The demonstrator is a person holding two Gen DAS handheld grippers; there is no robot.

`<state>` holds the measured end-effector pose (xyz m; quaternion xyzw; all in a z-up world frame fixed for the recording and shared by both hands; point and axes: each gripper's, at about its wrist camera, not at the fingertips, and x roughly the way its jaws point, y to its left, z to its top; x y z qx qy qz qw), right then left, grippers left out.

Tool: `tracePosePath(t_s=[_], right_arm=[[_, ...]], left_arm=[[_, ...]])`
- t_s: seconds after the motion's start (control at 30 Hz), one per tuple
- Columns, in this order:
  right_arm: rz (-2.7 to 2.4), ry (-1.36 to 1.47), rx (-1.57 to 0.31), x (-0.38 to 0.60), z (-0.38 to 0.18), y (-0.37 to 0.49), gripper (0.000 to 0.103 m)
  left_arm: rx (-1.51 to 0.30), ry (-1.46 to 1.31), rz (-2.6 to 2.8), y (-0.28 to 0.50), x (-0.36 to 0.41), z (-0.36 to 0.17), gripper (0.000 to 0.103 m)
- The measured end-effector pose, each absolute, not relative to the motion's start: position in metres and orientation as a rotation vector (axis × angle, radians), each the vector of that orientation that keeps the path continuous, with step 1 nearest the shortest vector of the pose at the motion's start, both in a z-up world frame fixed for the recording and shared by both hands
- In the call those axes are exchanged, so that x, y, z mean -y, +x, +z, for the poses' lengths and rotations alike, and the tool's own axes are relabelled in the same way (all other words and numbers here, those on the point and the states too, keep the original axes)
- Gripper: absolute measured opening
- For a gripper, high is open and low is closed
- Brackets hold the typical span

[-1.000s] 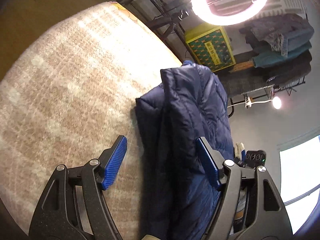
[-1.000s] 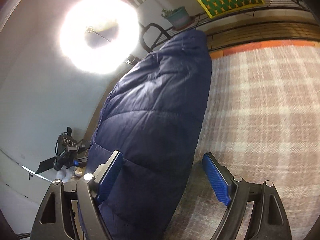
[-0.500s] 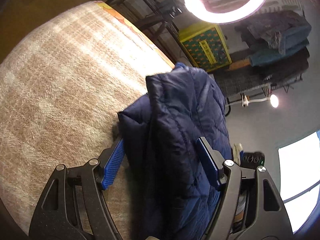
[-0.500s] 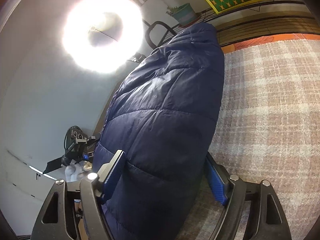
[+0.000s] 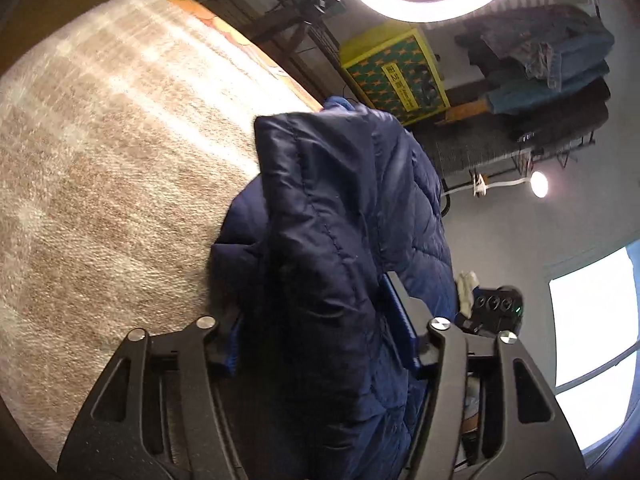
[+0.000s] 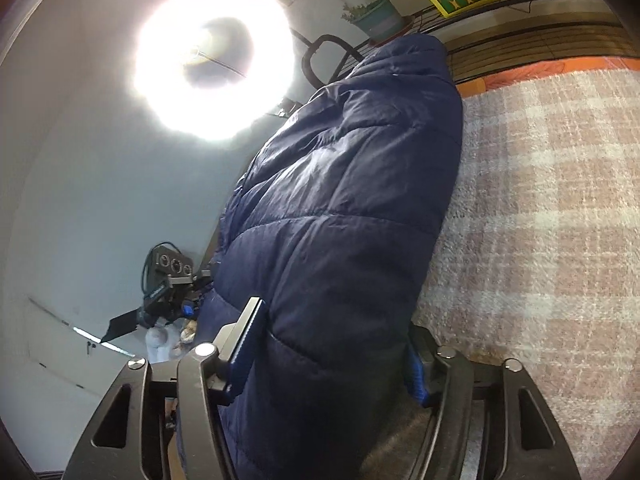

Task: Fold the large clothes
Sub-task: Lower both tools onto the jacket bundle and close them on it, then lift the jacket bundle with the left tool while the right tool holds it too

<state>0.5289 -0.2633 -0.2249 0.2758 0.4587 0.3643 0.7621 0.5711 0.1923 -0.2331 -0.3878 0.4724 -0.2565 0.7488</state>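
Observation:
A dark navy puffer jacket (image 5: pixel 340 200) lies folded in a thick bundle along the edge of a beige plaid blanket (image 5: pixel 100 160). My left gripper (image 5: pixel 316 320) straddles one end of the bundle. Its jaws are closing, and both blue pads press into the padded fabric. In the right wrist view the same jacket (image 6: pixel 352 200) runs away from me beside the plaid blanket (image 6: pixel 540 220). My right gripper (image 6: pixel 334 332) grips the other end, its jaws closing too, with the pads pushed against the jacket's sides and the right pad partly buried.
A bright ring light (image 5: pixel 432 16) (image 6: pixel 160 80) shines overhead. Beyond the bed stand a yellow-green patterned box (image 5: pixel 396 72), a rack piled with clothes (image 5: pixel 552 52) and a potted plant (image 6: pixel 376 16). Each view shows the other gripper's camera (image 5: pixel 496 308) (image 6: pixel 168 272) beside the jacket.
Both pairs of jaws have narrowed onto the jacket. The left gripper slid sideways, so the bundle that lay against one pad now sits between both.

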Motion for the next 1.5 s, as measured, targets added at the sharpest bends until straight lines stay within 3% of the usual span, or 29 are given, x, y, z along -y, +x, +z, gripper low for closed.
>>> tracePosePath(t_s=[0.23, 0.37, 0.53, 0.9, 1.5], right_arm=[[0.755, 0.616, -0.985, 0.254, -0.224, 0.535, 0.055], [0.750, 0.634, -0.968, 0.262, -0.222, 0.530, 0.037], [0.700, 0.532, -0.937, 0.258, -0.204, 0.518, 0.029], [0.642, 0.353, -0.891, 0.263, -0.135, 0.468, 0.024], [0.506, 0.299, -0.812, 0.387, -0.058, 0.322, 0.024]], left_arm=[[-1.014, -0.808, -0.493, 0.574, -0.180, -0.227, 0.035], [-0.981, -0.753, -0.469, 0.566, -0.174, -0.215, 0.025], [-0.951, -0.664, -0.430, 0.556, -0.163, -0.193, 0.018], [-0.912, -0.607, -0.469, 0.504, -0.125, -0.139, 0.015], [-0.908, -0.476, -0.597, 0.394, 0.015, -0.057, 0.015]])
